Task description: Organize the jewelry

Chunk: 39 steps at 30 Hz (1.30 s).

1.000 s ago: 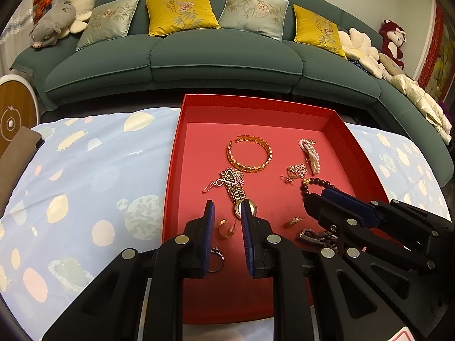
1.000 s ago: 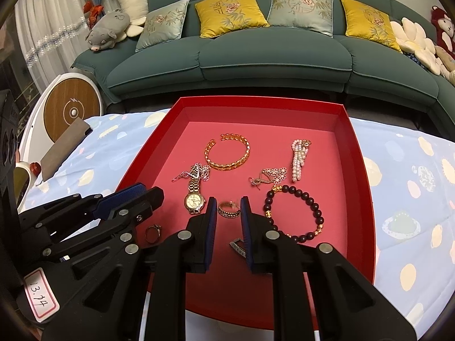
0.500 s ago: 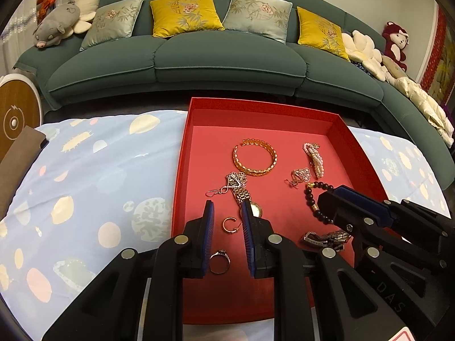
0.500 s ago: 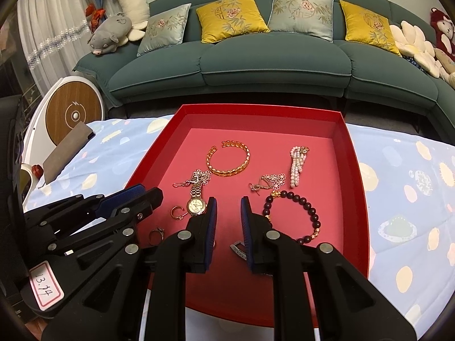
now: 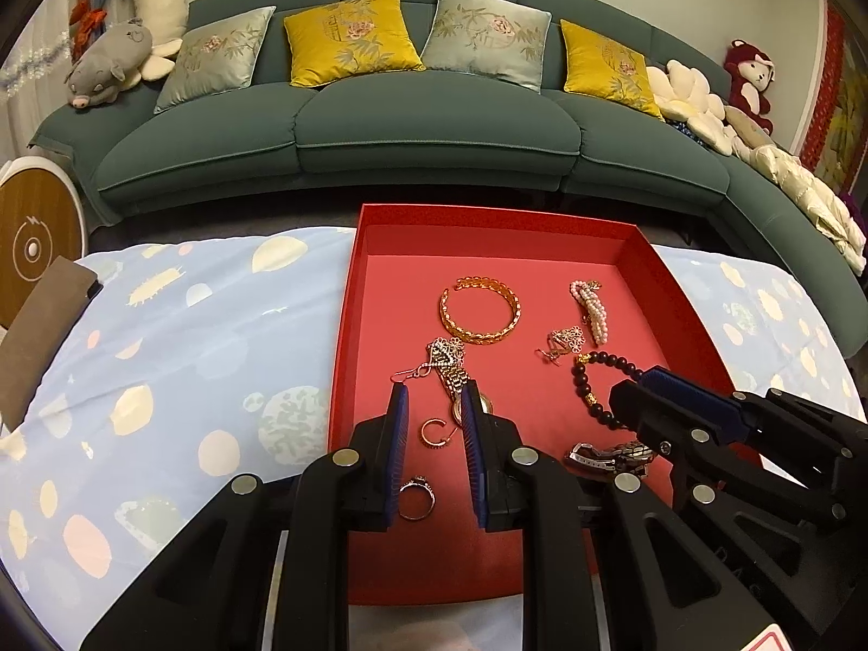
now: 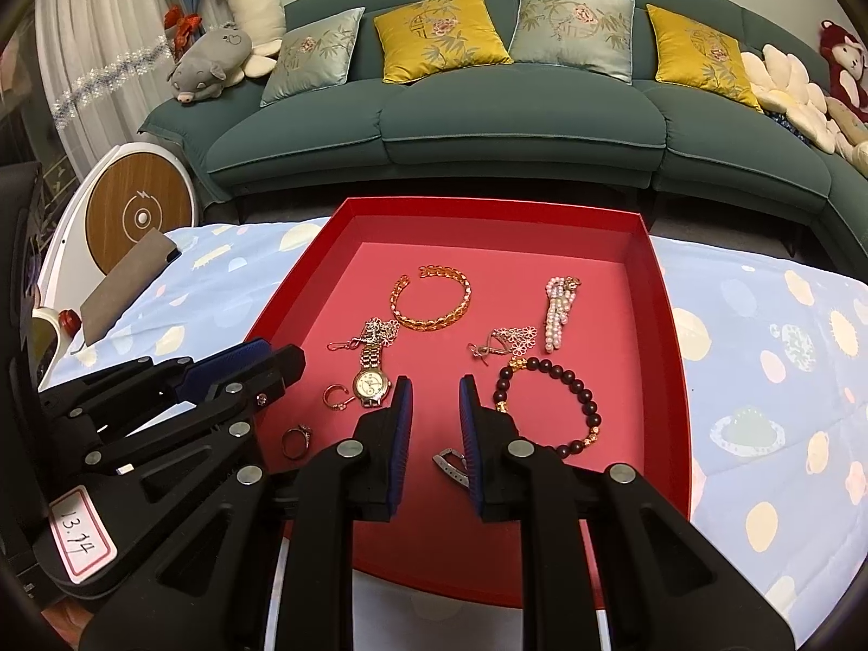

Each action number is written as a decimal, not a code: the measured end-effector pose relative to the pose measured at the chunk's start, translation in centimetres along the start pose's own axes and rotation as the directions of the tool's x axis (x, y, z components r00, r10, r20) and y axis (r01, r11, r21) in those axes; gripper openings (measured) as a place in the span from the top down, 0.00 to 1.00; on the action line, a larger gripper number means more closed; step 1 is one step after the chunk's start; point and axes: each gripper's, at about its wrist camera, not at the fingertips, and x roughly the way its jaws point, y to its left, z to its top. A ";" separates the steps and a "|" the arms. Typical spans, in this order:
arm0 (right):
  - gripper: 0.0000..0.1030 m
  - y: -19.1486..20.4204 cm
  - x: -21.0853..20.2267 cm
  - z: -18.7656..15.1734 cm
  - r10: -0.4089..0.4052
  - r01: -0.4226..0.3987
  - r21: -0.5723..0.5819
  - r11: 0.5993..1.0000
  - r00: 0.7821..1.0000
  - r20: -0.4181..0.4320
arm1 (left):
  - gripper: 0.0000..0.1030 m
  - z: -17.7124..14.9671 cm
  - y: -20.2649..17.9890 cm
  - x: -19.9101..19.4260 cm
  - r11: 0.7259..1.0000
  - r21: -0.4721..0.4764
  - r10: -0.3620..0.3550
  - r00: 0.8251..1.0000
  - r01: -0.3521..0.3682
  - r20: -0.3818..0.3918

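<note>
Red tray [image 6: 659,293] holds 9 pieces: 1 gold bangle [image 6: 432,297], 1 pearl strand [image 6: 560,310], 1 dark bead bracelet [image 6: 548,406], 1 watch [image 6: 370,380], 2 flower charms, 1 open hoop [image 5: 434,433], 1 stone ring [image 5: 416,497], 1 silver clasp piece [image 5: 607,454]. Hoop and ring lie between the released fingers of the left hand-held gripper [image 5: 432,412], not gripped. Right hand-held gripper [image 6: 432,399] also released, empty, watch just left, bead bracelet just right. Tray sits on blue patterned cloth [image 5: 163,352].

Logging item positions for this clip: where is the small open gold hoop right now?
The gold hoop lies on the red tray floor, framed between the open left gripper fingers, just left of the watch.
</note>
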 end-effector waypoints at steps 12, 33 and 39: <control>0.51 -1.0 -4.3 -1.2 -0.044 0.042 0.054 0.998 0.998 0.046 | 0.59 -2.1 2.1 -5.2 0.995 -0.027 0.099 0.995 -0.098 0.015; 0.30 -0.4 -10.2 -5.5 -0.075 0.073 0.046 0.996 0.995 0.058 | 0.35 -5.4 -0.8 -10.3 0.993 -0.072 0.100 0.994 -0.097 0.041; 0.30 -0.6 -10.7 -6.1 -0.093 0.092 0.030 0.995 0.994 0.062 | 0.35 -5.4 -2.2 -10.3 0.993 -0.053 0.105 0.993 -0.102 0.049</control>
